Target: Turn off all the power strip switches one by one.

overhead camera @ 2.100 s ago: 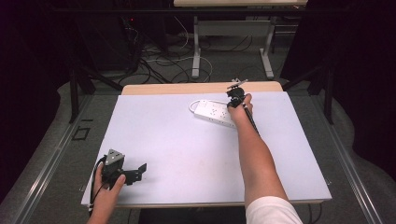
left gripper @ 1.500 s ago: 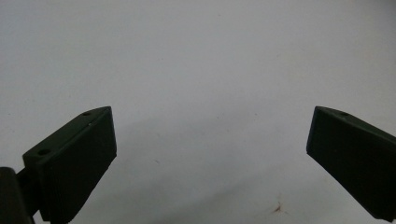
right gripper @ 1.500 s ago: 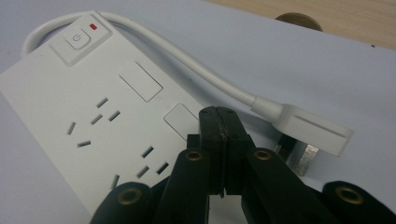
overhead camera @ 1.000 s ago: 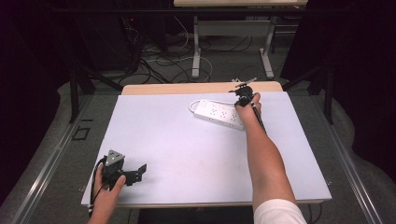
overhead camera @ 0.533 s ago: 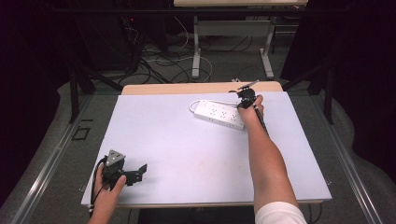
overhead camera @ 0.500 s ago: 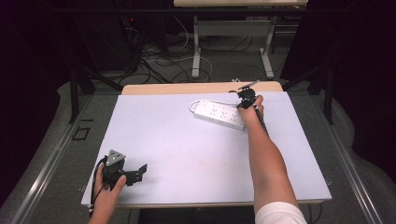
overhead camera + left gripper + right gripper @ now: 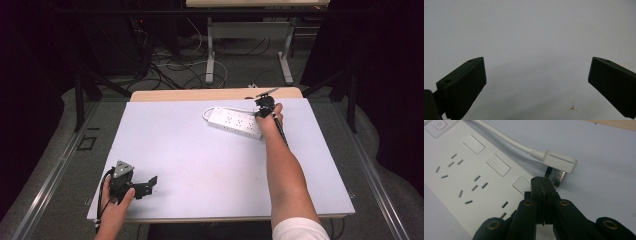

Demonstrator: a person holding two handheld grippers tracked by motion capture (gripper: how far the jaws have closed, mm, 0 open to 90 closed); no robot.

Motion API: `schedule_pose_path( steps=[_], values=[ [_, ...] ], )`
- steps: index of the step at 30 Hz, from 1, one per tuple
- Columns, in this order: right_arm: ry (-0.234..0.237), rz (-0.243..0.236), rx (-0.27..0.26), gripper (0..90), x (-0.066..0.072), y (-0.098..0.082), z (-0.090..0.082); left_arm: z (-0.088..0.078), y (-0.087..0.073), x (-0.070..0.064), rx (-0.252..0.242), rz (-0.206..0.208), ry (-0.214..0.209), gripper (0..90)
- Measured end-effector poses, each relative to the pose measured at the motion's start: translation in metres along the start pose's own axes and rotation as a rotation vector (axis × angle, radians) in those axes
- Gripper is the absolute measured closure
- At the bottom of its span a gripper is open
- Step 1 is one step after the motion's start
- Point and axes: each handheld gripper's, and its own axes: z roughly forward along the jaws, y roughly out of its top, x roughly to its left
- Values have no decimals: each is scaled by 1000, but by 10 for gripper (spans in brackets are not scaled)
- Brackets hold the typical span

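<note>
A white power strip (image 7: pixel 232 120) lies at the far right of the white table top (image 7: pixel 200 160), its sockets and switches (image 7: pixel 474 172) facing up. Its white plug (image 7: pixel 560 161) rests on the table beside the strip, metal prongs (image 7: pixel 554 176) showing. My right gripper (image 7: pixel 260 109) is over the strip's right end. Its jaws (image 7: pixel 544 182) are pressed together with nothing between them, tips right at the prongs. My left gripper (image 7: pixel 147 186) rests at the near left corner, held by a hand. Its jaws (image 7: pixel 536 80) stand wide apart over bare table.
A wooden table edge (image 7: pixel 215 94) runs behind the white top. Beyond it, cables (image 7: pixel 190 60) and desk legs (image 7: pixel 210 55) are on the floor. The right forearm (image 7: pixel 282 175) stretches across the right half of the table.
The right hand has shifted slightly to the right along the power strip toward its plug end. The left hand and its gripper have stayed still.
</note>
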Motion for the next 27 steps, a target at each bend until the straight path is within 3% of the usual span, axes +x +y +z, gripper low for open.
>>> schedule_pose_path(
  steps=[4,11,16,27],
  values=[
    [11,17,-11,900,-1,-2,0,0,0,0,0,-2,1,15],
    [10,-22,-35,897,-2,-4,-1,1,0,-1,5,2,0,15],
    [45,-53,-56,878,-1,-10,-6,2,0,0,12,2,1,15],
    [116,-106,-91,773,-11,-40,-38,1,0,2,2,2,13,15]
  ],
)
